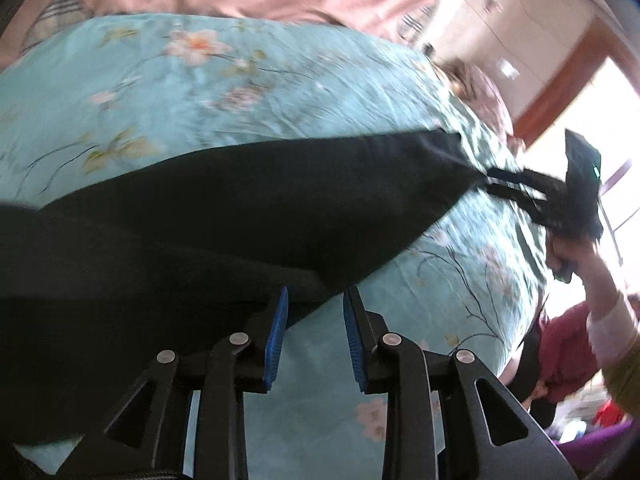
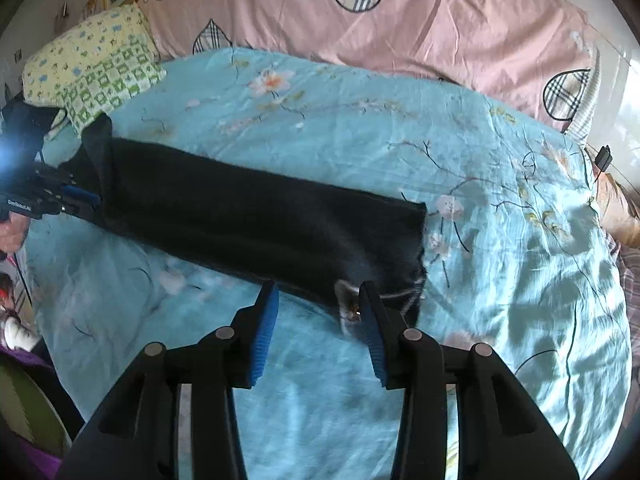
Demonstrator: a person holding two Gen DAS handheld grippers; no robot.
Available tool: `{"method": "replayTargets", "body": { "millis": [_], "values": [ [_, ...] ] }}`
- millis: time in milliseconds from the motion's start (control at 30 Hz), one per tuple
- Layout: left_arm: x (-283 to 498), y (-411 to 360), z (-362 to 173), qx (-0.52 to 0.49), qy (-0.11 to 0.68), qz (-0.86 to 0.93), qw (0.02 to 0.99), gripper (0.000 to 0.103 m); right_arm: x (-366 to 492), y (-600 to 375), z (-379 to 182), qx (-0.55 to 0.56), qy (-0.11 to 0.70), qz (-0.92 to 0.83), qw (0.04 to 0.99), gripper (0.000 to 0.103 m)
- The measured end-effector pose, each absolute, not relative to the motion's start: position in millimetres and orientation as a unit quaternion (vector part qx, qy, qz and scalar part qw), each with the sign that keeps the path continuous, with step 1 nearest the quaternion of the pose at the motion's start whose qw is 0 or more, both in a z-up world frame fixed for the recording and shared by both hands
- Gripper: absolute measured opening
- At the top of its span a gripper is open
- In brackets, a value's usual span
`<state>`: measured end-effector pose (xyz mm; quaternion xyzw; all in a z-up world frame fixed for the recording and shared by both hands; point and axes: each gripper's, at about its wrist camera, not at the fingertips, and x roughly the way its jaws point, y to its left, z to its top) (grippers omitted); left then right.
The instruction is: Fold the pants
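Black pants (image 2: 248, 220) lie folded lengthwise as a long strip across a light blue flowered bedspread (image 2: 500, 240). In the right wrist view my right gripper (image 2: 318, 300) is open, just before the near edge of the strip close to its right end, with a small pale tag (image 2: 347, 308) beside its right finger. My left gripper (image 2: 86, 196) shows at the far left end of the pants. In the left wrist view the pants (image 1: 240, 208) fill the left side and my left gripper (image 1: 316, 304) is open at their near edge. The right gripper (image 1: 504, 184) shows at the far end of the pants.
A pink quilt with plaid hearts (image 2: 400, 28) lies along the back of the bed. A yellow and green patterned pillow (image 2: 96, 64) lies at the back left. A doorway and cupboards (image 1: 540, 40) show beyond the bed. Red and purple cloth (image 1: 568, 352) lies off the bed's edge.
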<state>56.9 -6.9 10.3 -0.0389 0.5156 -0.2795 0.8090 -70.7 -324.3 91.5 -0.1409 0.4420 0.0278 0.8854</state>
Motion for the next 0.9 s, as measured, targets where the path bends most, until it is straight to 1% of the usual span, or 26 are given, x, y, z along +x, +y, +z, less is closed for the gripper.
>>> {"method": "replayTargets", "body": {
  "millis": [200, 467, 533, 567, 667, 800, 900],
  "values": [
    [57.6, 52.2, 20.9, -0.097, 0.505, -0.213, 0.831, 0.033, -68.7, -288.6, 100.4, -0.165, 0.412, 0.032, 0.896, 0.044],
    [68.6, 124.6, 35.4, -0.15, 0.491, -0.144, 0.846, 0.033, -46.3, -243.0, 97.8, -0.091, 0.399, 0.117, 0.905, 0.044],
    [72.4, 139.5, 39.4, -0.163, 0.489, -0.124, 0.848, 0.042, -36.3, -221.6, 91.1, -0.089, 0.401, 0.14, 0.901, 0.044],
    [75.4, 145.8, 41.0, -0.17, 0.49, -0.114, 0.847, 0.044, -34.3, -214.8, 88.8, -0.09, 0.402, 0.147, 0.899, 0.044],
    [79.1, 161.4, 44.6, -0.194, 0.491, -0.094, 0.844, 0.045, -25.9, -188.3, 78.5, -0.093, 0.407, 0.174, 0.892, 0.044],
    [89.4, 181.3, 49.6, -0.217, 0.491, -0.066, 0.841, 0.053, -14.9, -159.6, 68.0, -0.09, 0.412, 0.206, 0.883, 0.044],
    [99.3, 189.4, 48.9, -0.232, 0.498, -0.052, 0.834, 0.055, -6.2, -142.4, 62.6, -0.09, 0.416, 0.227, 0.876, 0.044]
  ]
}}
